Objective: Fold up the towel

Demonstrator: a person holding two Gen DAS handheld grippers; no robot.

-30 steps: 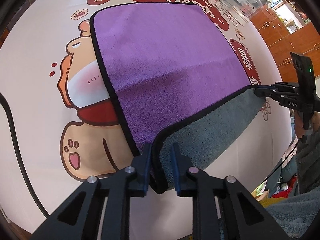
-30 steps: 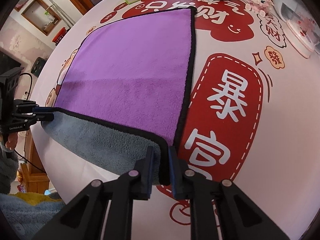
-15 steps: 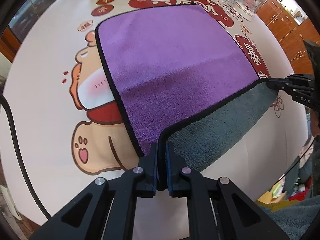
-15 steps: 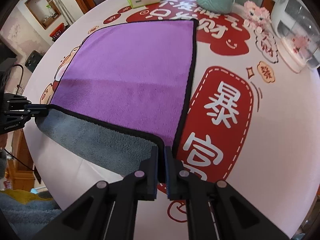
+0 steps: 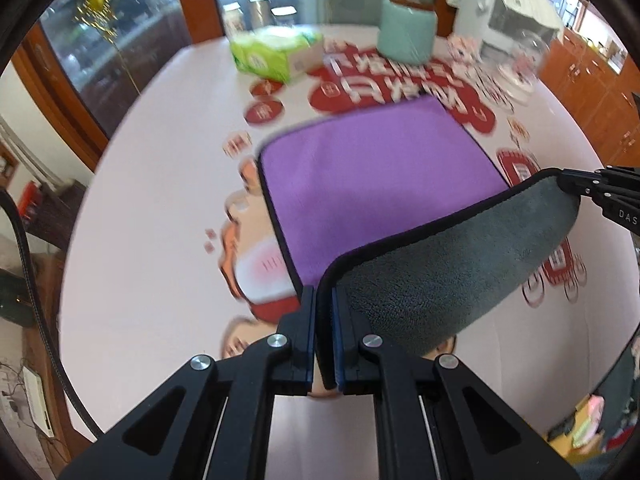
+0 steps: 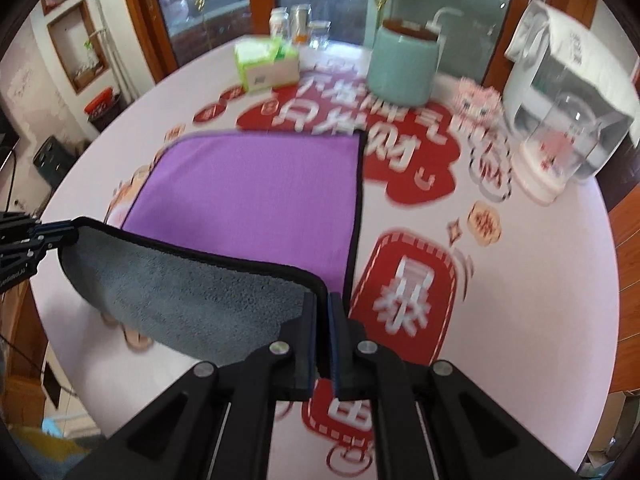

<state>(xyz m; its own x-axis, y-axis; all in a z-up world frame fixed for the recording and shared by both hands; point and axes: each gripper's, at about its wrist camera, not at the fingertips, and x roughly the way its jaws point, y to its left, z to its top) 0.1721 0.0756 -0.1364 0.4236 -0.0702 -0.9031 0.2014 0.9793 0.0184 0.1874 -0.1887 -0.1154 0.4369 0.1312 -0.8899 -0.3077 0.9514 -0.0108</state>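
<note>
A towel, purple on top (image 5: 372, 184) and grey underneath (image 5: 448, 268), with a black hem, lies on the round table. Its far half rests flat; its near edge is lifted and the grey underside faces me. My left gripper (image 5: 323, 304) is shut on the near left corner. My right gripper (image 6: 323, 312) is shut on the near right corner. The towel also shows in the right wrist view (image 6: 256, 196), where the left gripper (image 6: 60, 232) pinches the other corner at the left edge. The right gripper (image 5: 568, 184) appears at the right edge of the left wrist view.
The table (image 6: 560, 280) has a pink cloth with red cartoon prints. Beyond the towel stand a green tissue box (image 6: 266, 64), a teal container (image 6: 402, 66), a pink block figure (image 6: 478, 100) and a clear-domed white appliance (image 6: 560, 120). Glass cabinet doors stand behind.
Both grippers have closed fully on the near corners and lifted them up off the table. The near edge now hangs raised, with more grey underside showing, and the views tilt up.
</note>
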